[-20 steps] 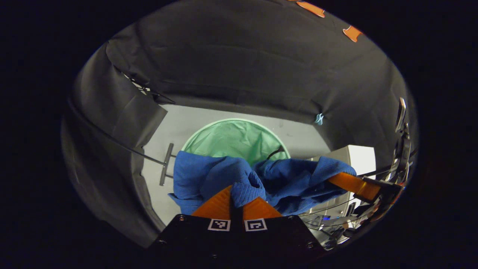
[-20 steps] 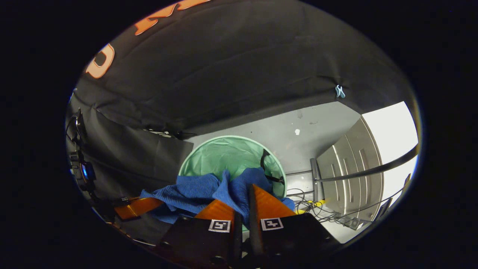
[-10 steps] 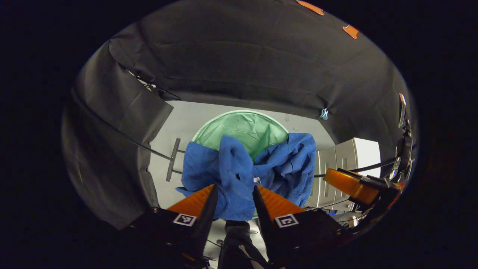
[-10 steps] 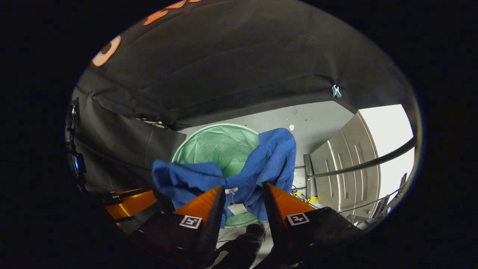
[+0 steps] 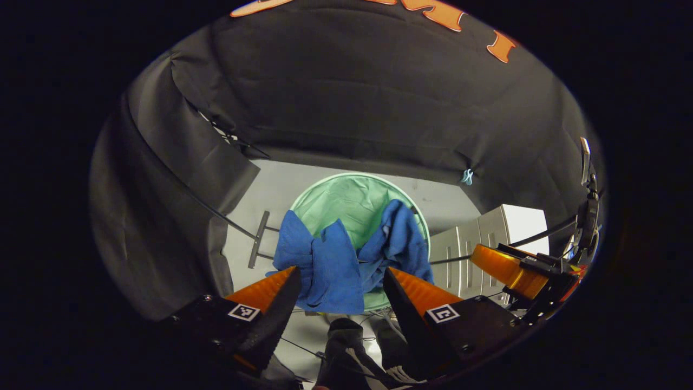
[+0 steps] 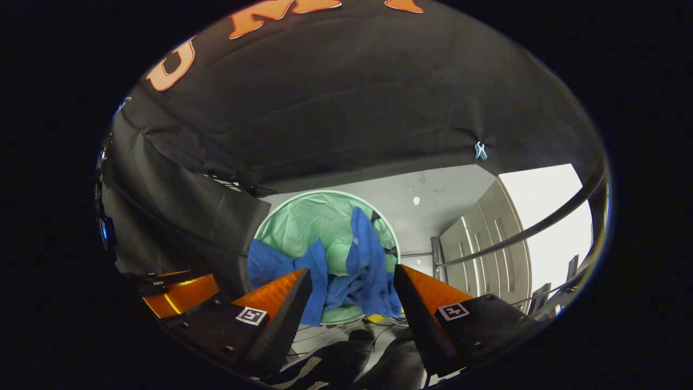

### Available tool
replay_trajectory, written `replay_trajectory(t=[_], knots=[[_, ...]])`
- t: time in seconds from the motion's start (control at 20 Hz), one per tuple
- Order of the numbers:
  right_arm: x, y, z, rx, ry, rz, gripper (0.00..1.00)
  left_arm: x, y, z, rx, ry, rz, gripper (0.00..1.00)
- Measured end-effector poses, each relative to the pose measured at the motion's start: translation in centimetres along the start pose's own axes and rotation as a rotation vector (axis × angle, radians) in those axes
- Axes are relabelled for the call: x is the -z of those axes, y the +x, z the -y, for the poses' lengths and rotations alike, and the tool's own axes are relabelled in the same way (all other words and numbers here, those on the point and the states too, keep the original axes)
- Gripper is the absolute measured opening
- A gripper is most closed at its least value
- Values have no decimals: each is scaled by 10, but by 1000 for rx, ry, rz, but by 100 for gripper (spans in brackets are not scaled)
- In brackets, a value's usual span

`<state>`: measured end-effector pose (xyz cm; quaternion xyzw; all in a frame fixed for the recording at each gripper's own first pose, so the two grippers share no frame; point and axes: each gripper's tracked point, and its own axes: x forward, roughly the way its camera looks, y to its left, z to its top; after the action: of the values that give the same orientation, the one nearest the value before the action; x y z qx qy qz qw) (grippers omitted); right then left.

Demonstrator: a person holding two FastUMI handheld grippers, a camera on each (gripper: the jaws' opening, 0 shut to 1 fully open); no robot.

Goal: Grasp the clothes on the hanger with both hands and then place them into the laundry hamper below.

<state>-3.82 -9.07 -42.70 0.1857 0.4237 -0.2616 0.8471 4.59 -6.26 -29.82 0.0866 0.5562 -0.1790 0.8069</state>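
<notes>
A blue knitted garment [image 5: 330,260] lies draped over the near rim of the round green laundry hamper [image 5: 357,200], partly inside and partly hanging out. My left gripper [image 5: 341,281] is open above it, its orange fingers spread wide and touching no cloth. In the right gripper view the same blue garment [image 6: 357,265] straddles the hamper [image 6: 319,222] rim, and my right gripper [image 6: 352,284] stands open over it, holding nothing. The right gripper's orange finger [image 5: 506,268] appears at the right of the left gripper view; the left gripper's finger [image 6: 181,292] appears at the lower left of the right gripper view.
The hamper stands on a grey floor [image 5: 270,184]. A white drawer cabinet [image 5: 487,233] sits to its right, with a dark bar [image 6: 520,233] crossing in front. A metal stand foot [image 5: 259,246] lies left of the hamper. Dark shoes [image 5: 346,346] and cables are below the grippers.
Both grippers went from shut on the blue garment to open and rose away. The garment dropped onto the hamper's near rim.
</notes>
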Motion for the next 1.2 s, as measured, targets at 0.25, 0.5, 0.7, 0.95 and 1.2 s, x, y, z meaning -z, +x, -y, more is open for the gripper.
replay_trajectory(t=[0.25,0.5,0.7,0.95,1.2], knots=[[-26,-55,0,10,-14,127,99,-17,-45,21,19,12,104,97],[-56,-116,15,18,-43,270,99,-30,-98,69,61,59,241,97],[-84,-173,18,6,-95,390,99,-44,-150,109,90,96,366,97],[-119,-260,23,-41,-115,558,99,-67,-223,152,111,105,531,97],[-157,-343,24,-78,-134,736,98,-89,-281,187,112,122,680,96]])
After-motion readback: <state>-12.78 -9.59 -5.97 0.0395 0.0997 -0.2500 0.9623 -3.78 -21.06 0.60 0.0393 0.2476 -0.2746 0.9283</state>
